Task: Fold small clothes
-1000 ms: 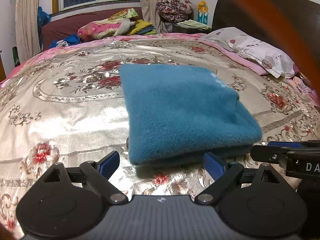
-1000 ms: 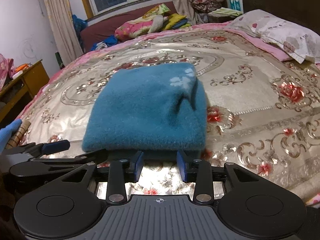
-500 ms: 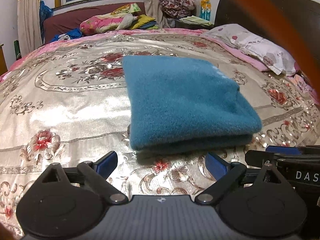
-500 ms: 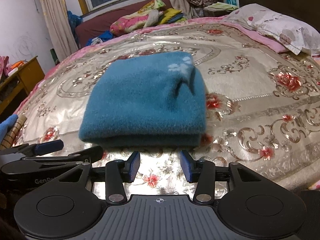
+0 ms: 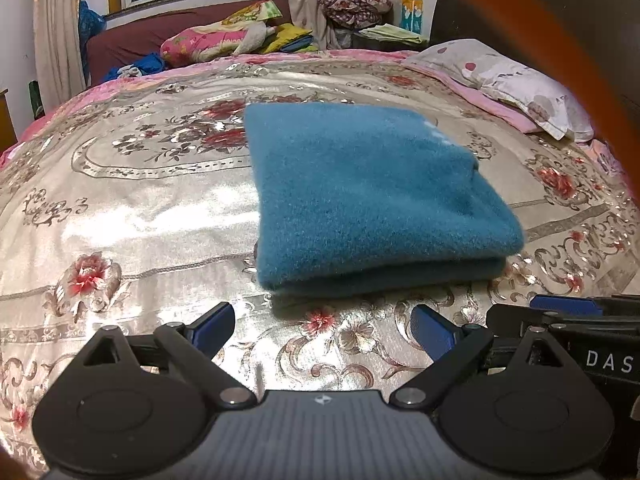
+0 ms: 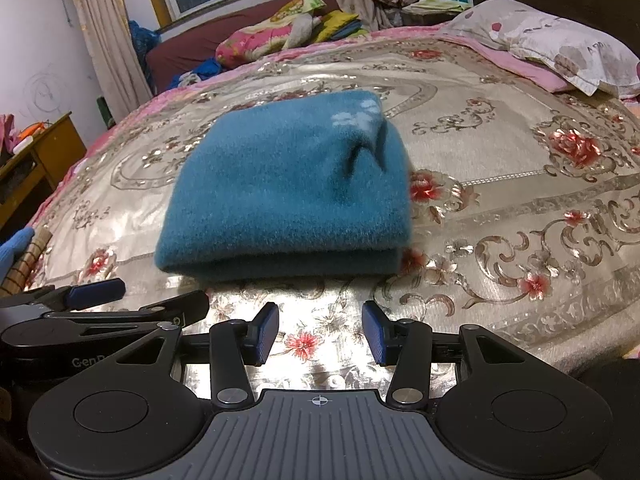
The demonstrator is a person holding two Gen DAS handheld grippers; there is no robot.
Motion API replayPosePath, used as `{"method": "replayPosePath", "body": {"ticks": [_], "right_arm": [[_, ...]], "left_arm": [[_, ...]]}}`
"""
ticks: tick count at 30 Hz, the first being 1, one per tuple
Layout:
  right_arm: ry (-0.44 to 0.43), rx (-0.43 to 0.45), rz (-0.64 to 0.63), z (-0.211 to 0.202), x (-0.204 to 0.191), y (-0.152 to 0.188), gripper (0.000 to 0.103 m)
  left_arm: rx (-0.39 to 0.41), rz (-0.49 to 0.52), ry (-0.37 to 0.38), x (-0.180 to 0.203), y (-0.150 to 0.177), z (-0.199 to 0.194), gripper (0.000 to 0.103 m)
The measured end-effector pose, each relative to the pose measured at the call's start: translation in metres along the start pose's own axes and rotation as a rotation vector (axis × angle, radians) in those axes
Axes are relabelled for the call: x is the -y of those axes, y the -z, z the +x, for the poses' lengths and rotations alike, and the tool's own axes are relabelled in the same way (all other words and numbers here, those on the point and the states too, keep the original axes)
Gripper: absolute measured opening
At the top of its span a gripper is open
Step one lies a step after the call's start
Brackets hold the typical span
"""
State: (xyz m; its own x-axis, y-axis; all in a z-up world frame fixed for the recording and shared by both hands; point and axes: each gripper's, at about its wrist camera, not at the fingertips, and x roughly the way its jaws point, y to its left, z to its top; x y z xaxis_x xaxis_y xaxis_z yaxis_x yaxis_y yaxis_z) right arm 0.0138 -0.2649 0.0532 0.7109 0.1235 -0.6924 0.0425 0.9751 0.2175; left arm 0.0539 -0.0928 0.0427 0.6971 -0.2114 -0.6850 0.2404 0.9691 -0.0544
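A folded teal fleece garment [image 5: 372,200] lies flat on the floral bedspread [image 5: 132,216]; it also shows in the right wrist view [image 6: 288,196], with a pale print near its far corner. My left gripper [image 5: 322,330] is open and empty, just in front of the garment's near edge. My right gripper [image 6: 320,332] is open and empty, also short of the near edge. Each gripper shows at the edge of the other's view: the right one [image 5: 560,312] and the left one [image 6: 96,292].
A white spotted pillow [image 5: 516,84] lies at the right of the bed by the dark headboard. Piled bedding and clothes [image 5: 224,40] sit beyond the far edge under the window. A wooden table [image 6: 36,160] stands left of the bed.
Both grippers have drawn back from the folded garment, so more bedspread shows between the fingers and its near edge. The right gripper's jaws have opened wider. The garment has not moved.
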Motion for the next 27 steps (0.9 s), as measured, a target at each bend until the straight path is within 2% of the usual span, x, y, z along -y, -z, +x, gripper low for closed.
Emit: {"method": "replayPosePath", "body": {"ticks": [27], "right_arm": [[0.002, -0.003, 0.000, -0.0001, 0.0006, 0.0000, 0.045]], "left_arm": [[0.003, 0.003, -0.001, 0.0016, -0.0005, -0.0009, 0.097]]}}
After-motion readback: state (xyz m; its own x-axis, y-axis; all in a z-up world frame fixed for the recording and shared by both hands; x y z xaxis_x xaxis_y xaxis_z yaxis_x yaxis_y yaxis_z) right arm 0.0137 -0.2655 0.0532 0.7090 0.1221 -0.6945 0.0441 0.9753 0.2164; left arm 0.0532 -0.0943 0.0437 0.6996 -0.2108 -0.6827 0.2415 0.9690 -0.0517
